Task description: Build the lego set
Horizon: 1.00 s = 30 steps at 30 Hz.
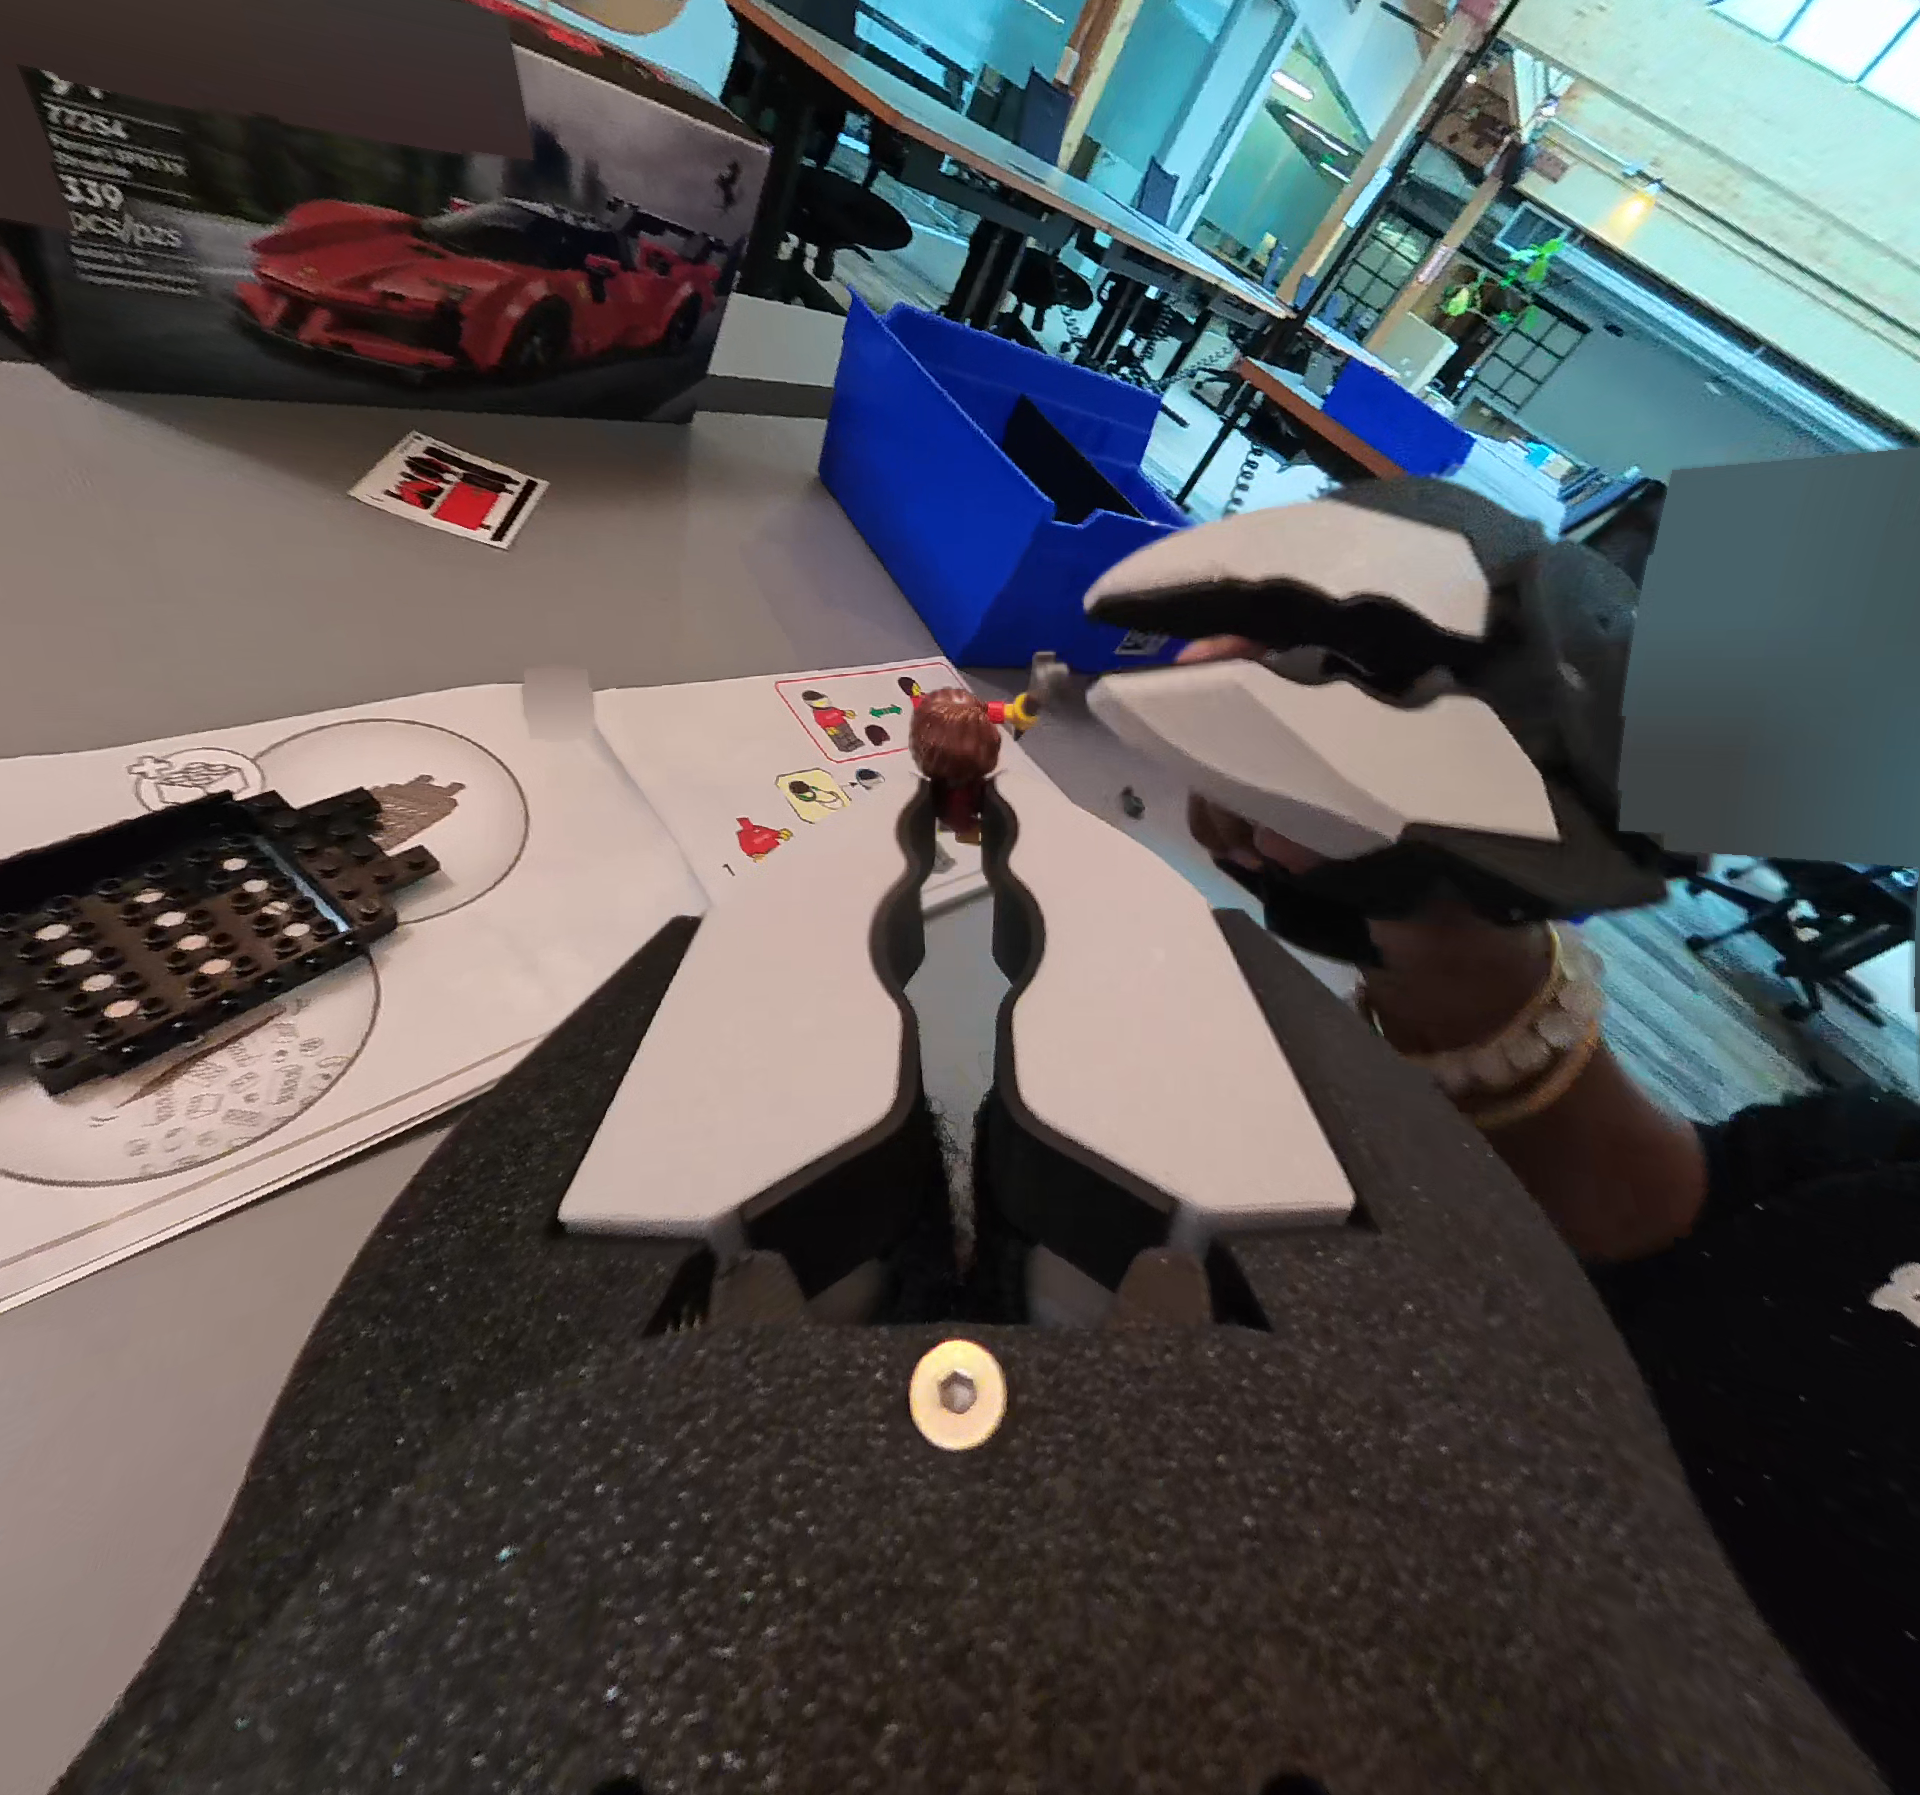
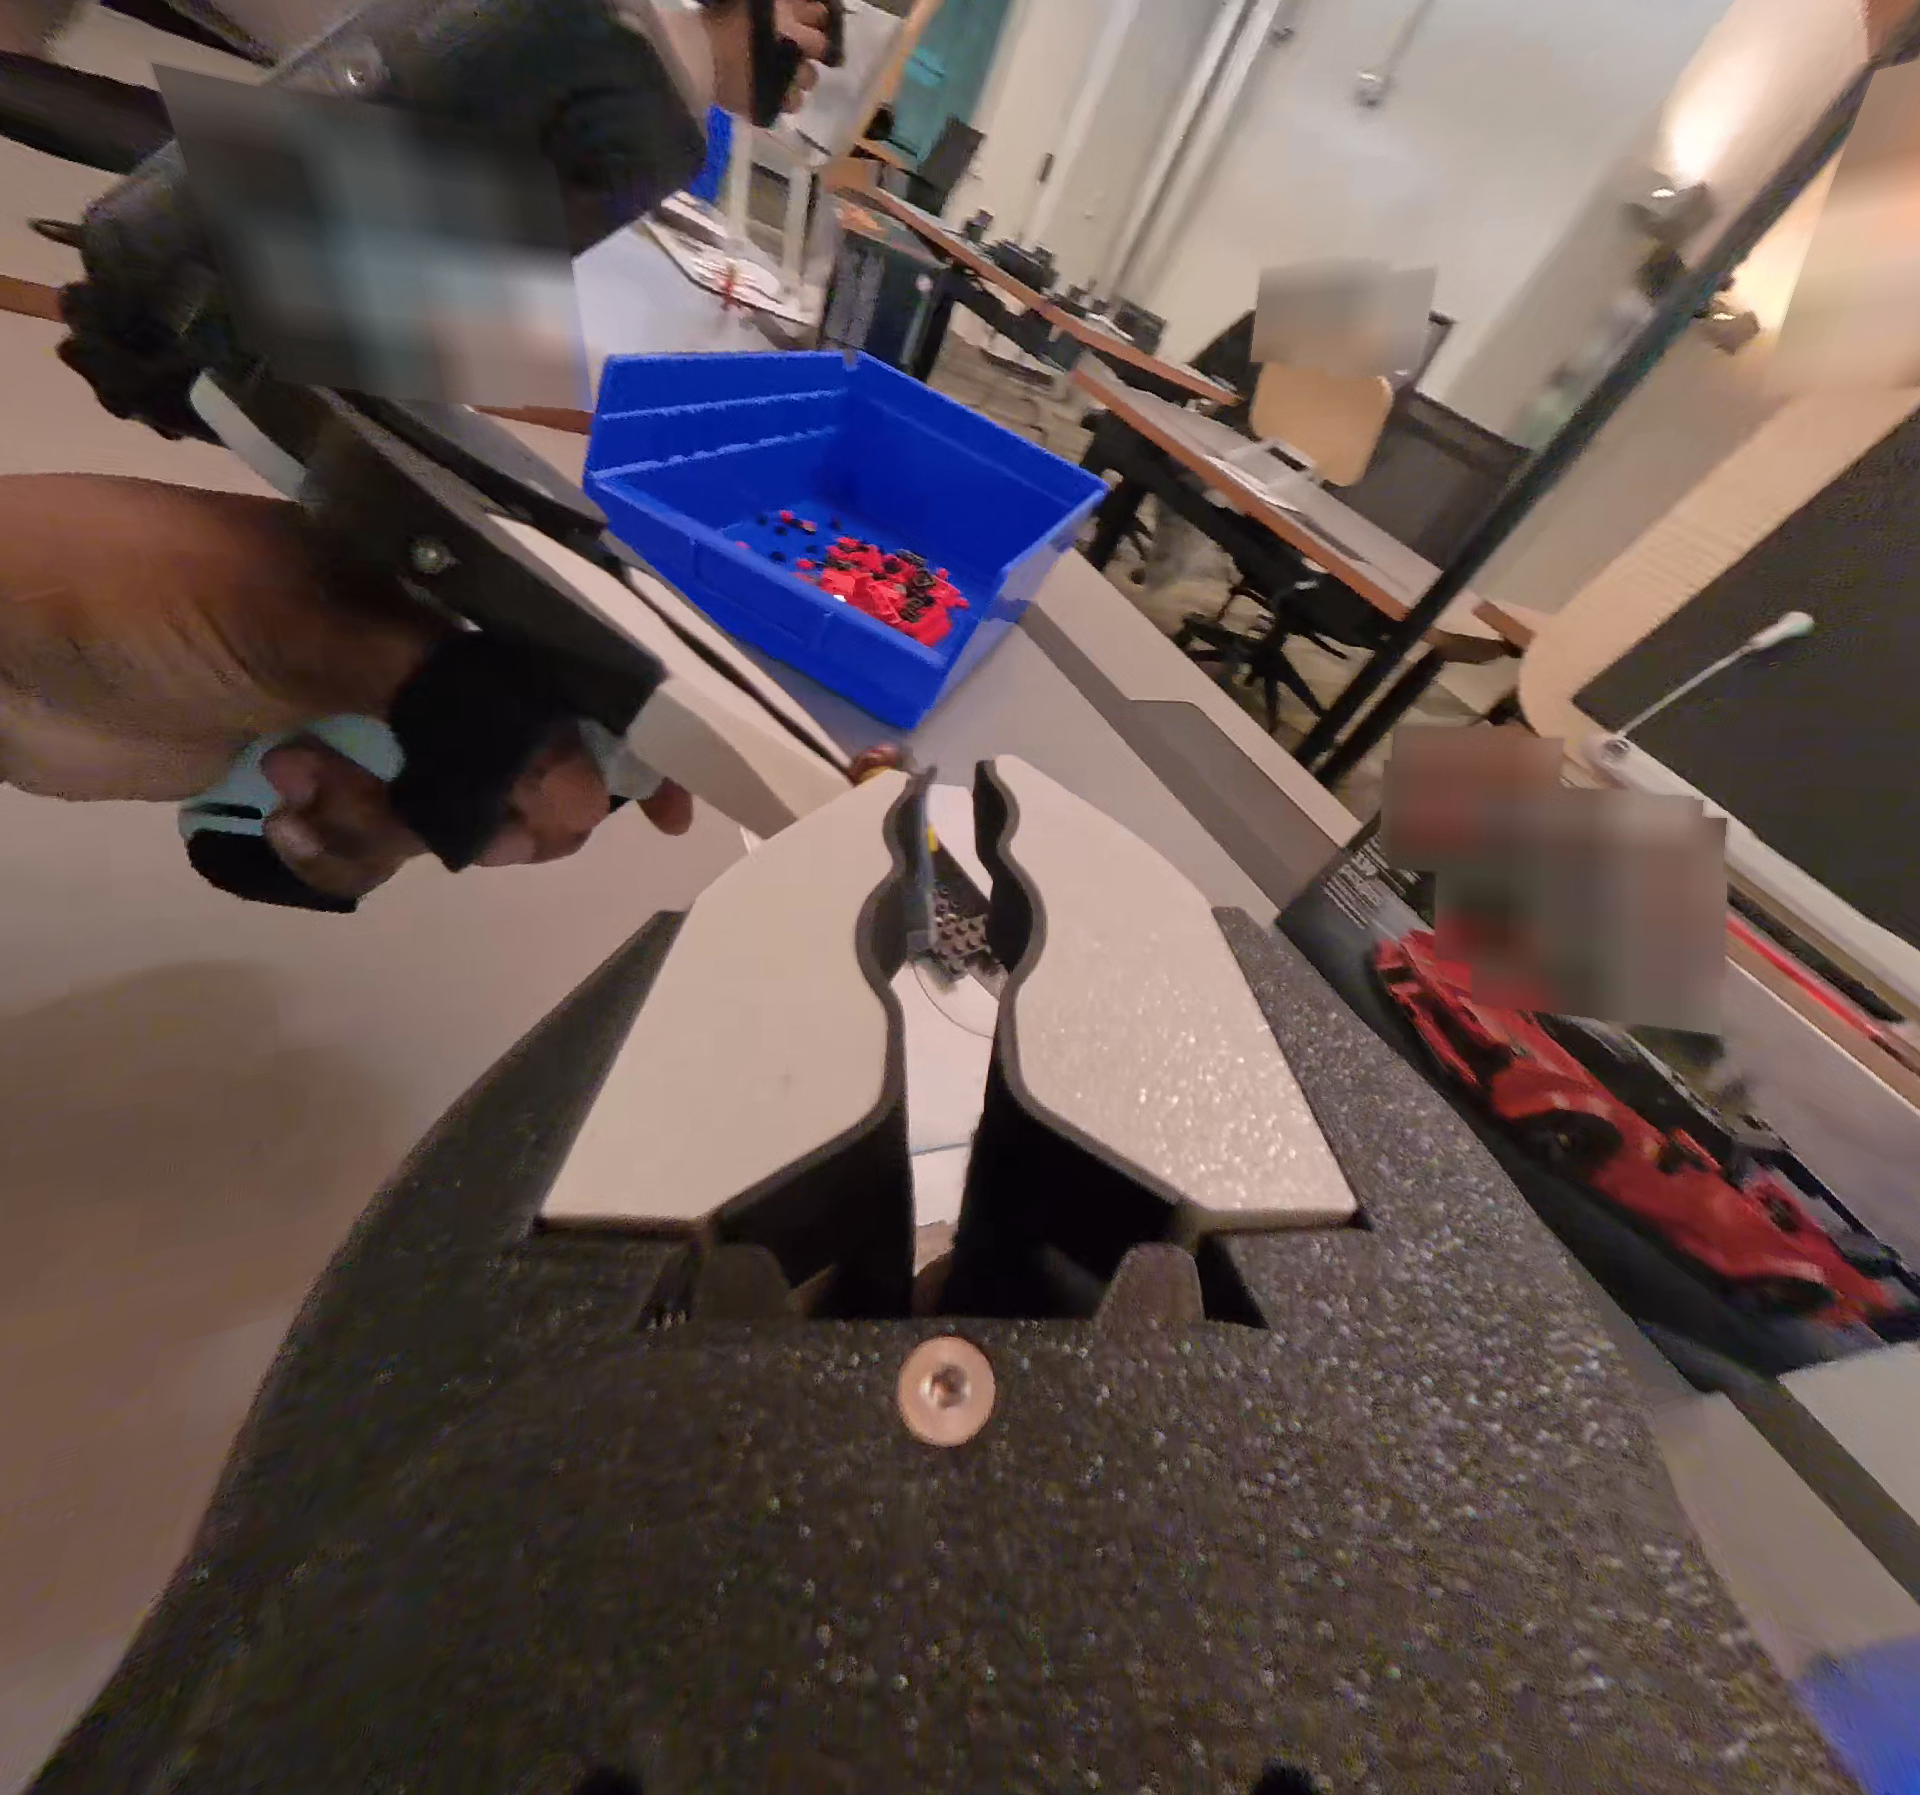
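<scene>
Jaws of the left gripper (image 1: 956, 810) clamp a toy figure (image 1: 954, 748) at frame centre by its body; the right gripper (image 2: 951, 789), parted, flanks its grey tool (image 2: 914, 852). Light, stiff, slippery plastic; the torso looks the safest hold.

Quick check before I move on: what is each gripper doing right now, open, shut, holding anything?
Left gripper: shut on a minifigure, gripped at its torso.
Right gripper: open; the figure's grey tool sits between its fingers, unclamped.

Blue bin (image 2: 665, 488), brown-haired red minifigure (image 1: 954, 743)
</scene>
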### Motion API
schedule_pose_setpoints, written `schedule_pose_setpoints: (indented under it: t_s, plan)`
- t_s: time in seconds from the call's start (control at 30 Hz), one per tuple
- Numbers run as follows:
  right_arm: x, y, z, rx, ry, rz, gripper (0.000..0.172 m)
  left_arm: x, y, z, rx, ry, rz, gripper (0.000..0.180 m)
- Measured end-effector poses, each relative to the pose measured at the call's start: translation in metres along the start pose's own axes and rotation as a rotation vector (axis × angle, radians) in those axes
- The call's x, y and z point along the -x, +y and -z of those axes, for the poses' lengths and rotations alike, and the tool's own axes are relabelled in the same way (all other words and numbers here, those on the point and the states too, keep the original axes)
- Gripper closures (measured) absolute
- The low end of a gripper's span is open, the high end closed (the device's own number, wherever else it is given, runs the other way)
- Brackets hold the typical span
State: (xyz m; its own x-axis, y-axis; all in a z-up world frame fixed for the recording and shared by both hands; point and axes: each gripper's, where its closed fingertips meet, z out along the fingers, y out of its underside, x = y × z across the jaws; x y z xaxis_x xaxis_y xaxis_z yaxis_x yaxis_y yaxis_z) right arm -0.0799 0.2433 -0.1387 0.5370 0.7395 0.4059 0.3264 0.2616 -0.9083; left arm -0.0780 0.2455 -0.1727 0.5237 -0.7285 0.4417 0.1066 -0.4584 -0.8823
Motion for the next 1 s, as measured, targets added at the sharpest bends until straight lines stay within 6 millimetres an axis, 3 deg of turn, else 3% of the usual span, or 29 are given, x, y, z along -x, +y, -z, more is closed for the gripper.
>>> schedule_pose_setpoints:
  t_s: [0.17, 0.37, 0.8, 1.0]
  plan:
    - [0.005, 0.003, -0.005, 0.051, 0.171, 0.03, 0.162, 0.002, -0.003, 0.001, -0.018, -0.046, -0.03, 0.173]
    - [0.004, -0.001, -0.01, 0.071, 0.242, 0.084, 0.166, 0.004, -0.006, 0.003, -0.017, -0.11, -0.096, 0.173]
    - [-0.002, 0.002, -0.01, 0.076, 0.262, 0.043, 0.167, 0.005, -0.008, 0.003, 0.0, -0.215, -0.243, 0.173]
    - [0.0, -0.004, -0.004, 0.005, 0.153, 0.036, 0.169, -0.001, -0.012, 0.007, -0.013, -0.154, -0.217, 0.173]
